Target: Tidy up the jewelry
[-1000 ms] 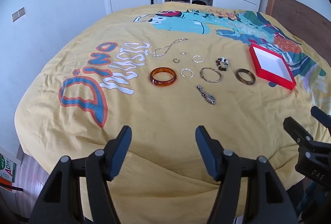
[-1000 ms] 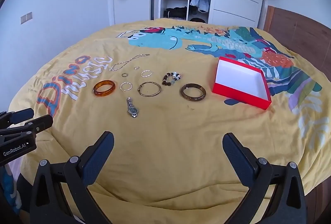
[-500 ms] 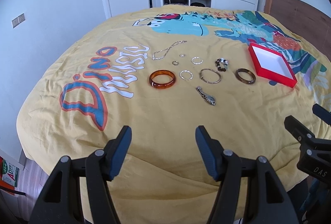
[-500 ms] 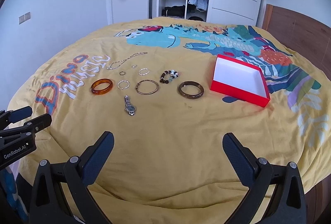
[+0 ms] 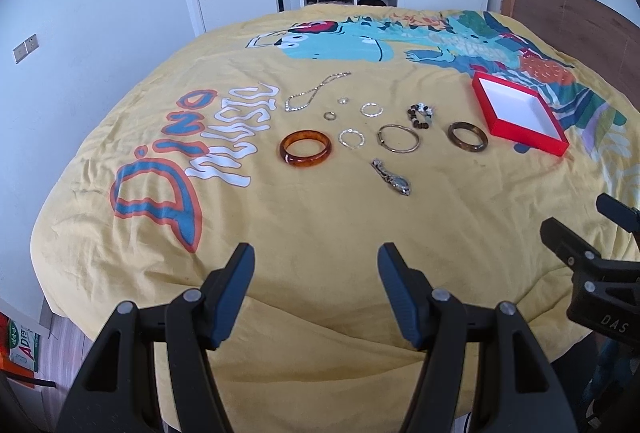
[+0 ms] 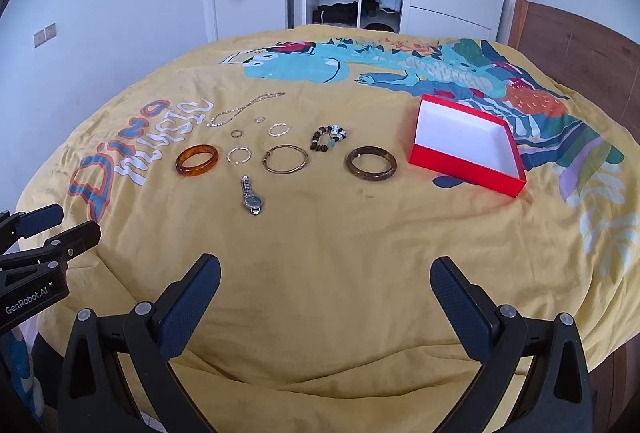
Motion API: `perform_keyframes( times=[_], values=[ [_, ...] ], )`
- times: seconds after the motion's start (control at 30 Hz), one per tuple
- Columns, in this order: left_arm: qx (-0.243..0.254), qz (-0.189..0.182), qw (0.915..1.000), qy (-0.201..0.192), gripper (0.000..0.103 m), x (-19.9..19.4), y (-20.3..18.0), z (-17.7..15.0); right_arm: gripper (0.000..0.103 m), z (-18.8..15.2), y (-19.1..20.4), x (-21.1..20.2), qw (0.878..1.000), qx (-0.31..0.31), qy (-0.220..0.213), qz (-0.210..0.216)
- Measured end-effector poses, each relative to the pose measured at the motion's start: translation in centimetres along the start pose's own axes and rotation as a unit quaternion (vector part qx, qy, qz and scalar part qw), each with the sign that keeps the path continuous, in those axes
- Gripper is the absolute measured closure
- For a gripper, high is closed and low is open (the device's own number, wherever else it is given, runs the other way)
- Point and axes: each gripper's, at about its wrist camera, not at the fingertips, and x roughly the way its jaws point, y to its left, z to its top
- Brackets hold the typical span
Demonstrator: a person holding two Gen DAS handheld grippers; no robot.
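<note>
Left gripper (image 5: 316, 273): its fingers are spread apart and hold nothing. It hangs over the near edge of the bed. Its own camera cuts its handles off at the bottom.
Right gripper (image 6: 326, 285): fingers spread wide, holding nothing. In the left view only a bit of it pokes in at the right edge.
Bed (image 6: 340, 241): a yellow cover with a dinosaur picture. All the jewelry lies on it, well apart from both grippers.
Red box (image 6: 466, 145): open and white inside. It sits to the right of the jewelry. Its near wall hides some of the bottom.
Orange bangle (image 6: 197, 160): at the left end of the row.
Dark bangle (image 6: 371, 163): just left of the red box, not touching it.
Thin gold hoop (image 6: 285, 159): between the two bangles.
Watch (image 6: 251, 196): closest to the grippers. Its face is too small to read.
Bead bracelet (image 6: 327, 138): bunched up behind the hoop, so its shape is hard to make out.
Chain necklace (image 6: 244, 108): farthest back, on the left.
Small rings (image 6: 239, 155): a few little ones lie between the necklace and the bangles. They are too tiny to tell what kind.
</note>
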Motion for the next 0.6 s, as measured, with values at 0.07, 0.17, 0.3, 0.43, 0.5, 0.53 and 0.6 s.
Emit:
perform_keyframes(
  times=[0.07,0.17,0.3,0.43,0.5,0.53,0.6],
  values=[
    [0.001,-0.002,1.0,0.002,0.041,-0.02,-0.04,0.04,0.001,-0.02,0.06,0.1,1.0,-0.001,0.001,0.002],
    [0.003,0.001,1.0,0.001,0.041,-0.26,-0.05,0.04,0.001,0.01,0.3,0.15,1.0,-0.003,0.001,0.004],
    [0.006,0.002,1.0,0.0,0.041,-0.61,-0.2,0.07,0.001,0.09,0.37,0.17,1.0,-0.004,0.001,0.009],
    [0.006,0.002,1.0,0.008,0.041,-0.53,0.0,0.08,0.001,0.13,0.44,0.14,1.0,-0.005,0.001,0.012],
    [0.006,0.0,0.9999,0.012,0.041,-0.45,0.07,0.09,0.002,0.22,0.57,0.27,1.0,-0.007,0.003,0.014],
    [0.005,-0.002,0.9999,0.013,0.041,-0.47,0.12,0.13,0.002,0.25,0.66,0.34,1.0,-0.008,0.004,0.015],
    [0.004,-0.007,0.9999,0.012,0.041,-0.47,0.01,0.14,0.003,0.37,0.77,0.55,1.0,-0.01,0.007,0.018]
  ],
)
